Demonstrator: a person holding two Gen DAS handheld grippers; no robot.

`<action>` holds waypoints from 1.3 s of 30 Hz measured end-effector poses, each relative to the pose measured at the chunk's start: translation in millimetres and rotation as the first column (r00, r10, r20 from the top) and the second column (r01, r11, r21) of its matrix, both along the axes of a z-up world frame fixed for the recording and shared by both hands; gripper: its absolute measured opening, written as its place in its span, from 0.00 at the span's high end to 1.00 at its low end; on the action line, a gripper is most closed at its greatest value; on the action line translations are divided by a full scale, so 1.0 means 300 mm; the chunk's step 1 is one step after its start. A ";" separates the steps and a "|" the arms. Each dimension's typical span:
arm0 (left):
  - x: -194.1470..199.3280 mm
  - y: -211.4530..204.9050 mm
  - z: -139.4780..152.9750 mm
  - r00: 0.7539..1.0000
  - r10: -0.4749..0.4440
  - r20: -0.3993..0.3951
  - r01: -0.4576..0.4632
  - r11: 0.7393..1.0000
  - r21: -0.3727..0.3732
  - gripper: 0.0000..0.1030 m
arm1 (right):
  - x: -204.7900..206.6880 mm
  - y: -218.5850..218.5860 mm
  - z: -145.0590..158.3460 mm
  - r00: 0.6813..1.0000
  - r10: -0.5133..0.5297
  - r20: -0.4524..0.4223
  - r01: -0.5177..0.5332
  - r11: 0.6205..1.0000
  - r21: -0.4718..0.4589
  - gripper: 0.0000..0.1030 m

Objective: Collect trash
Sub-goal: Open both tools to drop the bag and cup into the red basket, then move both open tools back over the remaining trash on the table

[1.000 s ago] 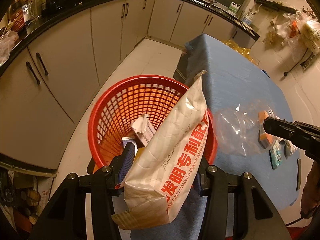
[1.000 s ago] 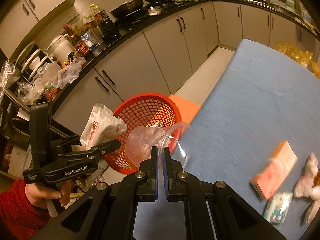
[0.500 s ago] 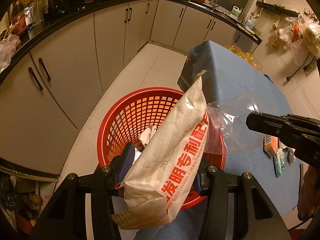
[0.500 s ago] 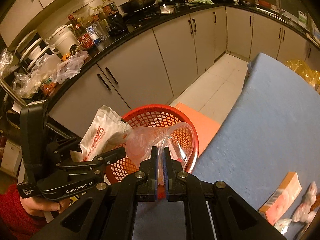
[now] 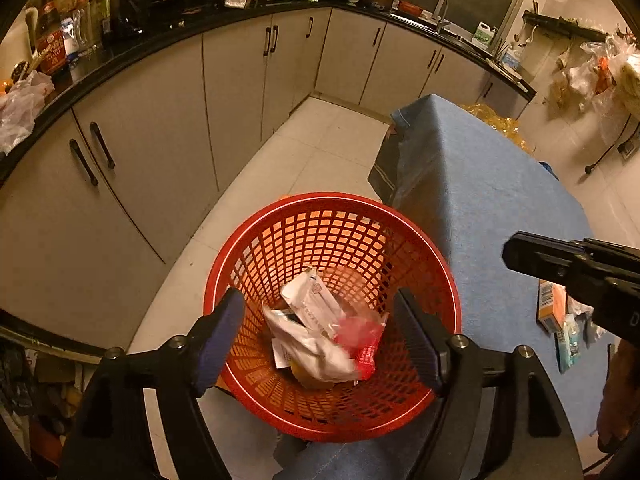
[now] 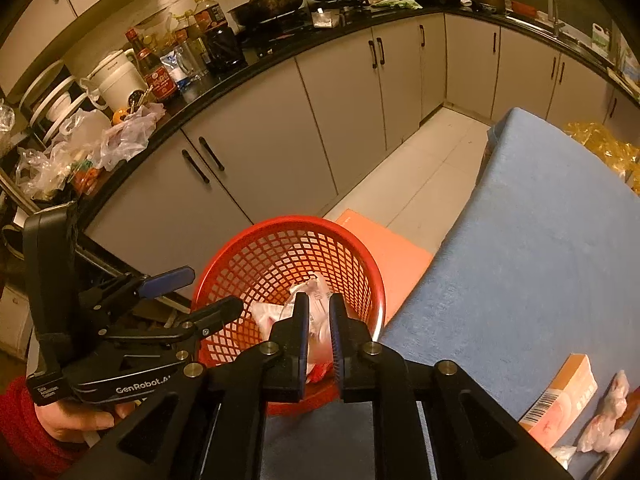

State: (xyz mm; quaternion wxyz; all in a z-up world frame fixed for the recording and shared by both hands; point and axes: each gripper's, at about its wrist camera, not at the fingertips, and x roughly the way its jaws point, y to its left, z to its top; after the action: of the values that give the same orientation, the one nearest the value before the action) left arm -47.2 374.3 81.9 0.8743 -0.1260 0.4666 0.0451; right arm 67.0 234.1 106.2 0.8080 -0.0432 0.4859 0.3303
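The left gripper (image 5: 320, 334) is held above the red basket (image 5: 256, 248), its jaws spreading apart with nothing between the pads. Directly below it, the white packet (image 5: 308, 320) lies in the bottom of the basket, its long axis running from the near side toward the far rim, with its narrower end pointing away from the gripper. A crumpled clear bag (image 5: 362, 336) with red showing through it rests against the packet's right side; the exact edges are blurred, so it cannot be told whether the bag overlaps the packet.

The right gripper (image 6: 318, 320) is also aimed down into the basket (image 6: 224, 256). Its jaws are parting slightly, and no item is clamped between them; the trash seen through the narrow gap lies in the basket beneath.

The basket stands on the tiled floor, just beside the corner of the table covered with a blue cloth (image 5: 480, 184).

Only the left wrist view shows the full heap and the packet's direction. Only the right wrist view shows the hand (image 6: 76, 416) in a red sleeve gripping the left tool, an orange board (image 6: 384, 248) on the floor behind the basket, and the orange box (image 6: 568, 396) on the cloth with pale wrappers (image 6: 608, 412) near it.
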 end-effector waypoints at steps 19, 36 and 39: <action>-0.067 -0.272 0.093 0.993 -0.076 0.085 0.065 0.990 0.122 0.19 | -0.132 -0.288 0.049 0.989 -0.125 0.074 0.125 0.992 0.000 0.63; -0.072 -0.695 0.077 0.954 -0.295 0.043 0.289 0.950 0.116 0.19 | -0.299 -0.805 -0.048 0.932 -0.363 -0.011 0.363 0.931 -0.025 0.62; -0.064 -0.774 0.071 0.942 -0.335 0.034 0.329 0.937 0.114 0.19 | -0.318 -0.903 -0.054 0.911 -0.412 -0.021 0.412 0.911 -0.027 0.61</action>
State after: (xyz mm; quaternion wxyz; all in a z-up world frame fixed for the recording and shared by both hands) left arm -66.4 142.0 103.3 0.8868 0.0004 0.4548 -0.0817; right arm -28.5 -36.8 90.0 0.8525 0.0556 0.4983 0.1479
